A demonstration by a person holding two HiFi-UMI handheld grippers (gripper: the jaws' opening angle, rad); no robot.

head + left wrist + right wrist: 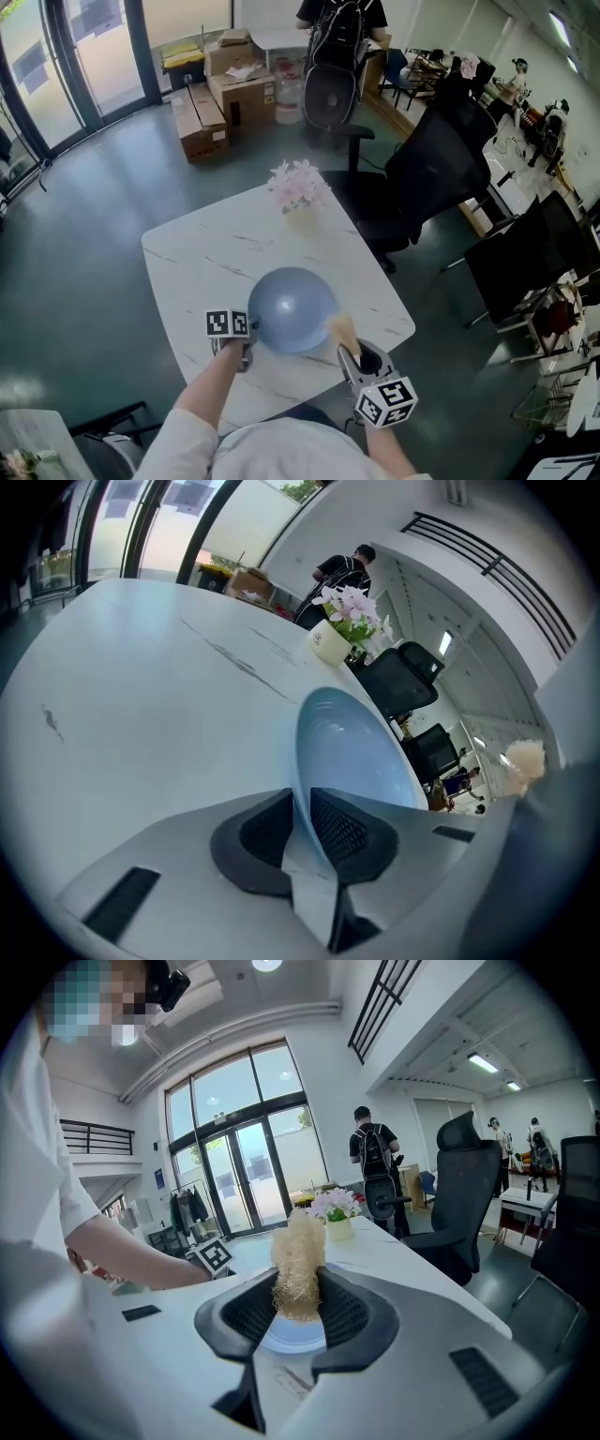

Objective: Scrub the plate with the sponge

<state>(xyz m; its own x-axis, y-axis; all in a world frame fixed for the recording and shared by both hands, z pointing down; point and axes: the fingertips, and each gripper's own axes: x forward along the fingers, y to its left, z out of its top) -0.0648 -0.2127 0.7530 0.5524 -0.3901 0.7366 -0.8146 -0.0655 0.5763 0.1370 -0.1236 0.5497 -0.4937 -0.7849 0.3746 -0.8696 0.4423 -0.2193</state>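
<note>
Left gripper (302, 829) jaws clamp plate (361, 752) rim.

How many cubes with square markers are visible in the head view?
2. One cube rides on the left claw, just left of the blue plate; the other cube rides on the right claw, lower right of the sponge. None seems hidden.

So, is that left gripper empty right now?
No, the left gripper has its jaws closed on the rim of the plate.
</note>
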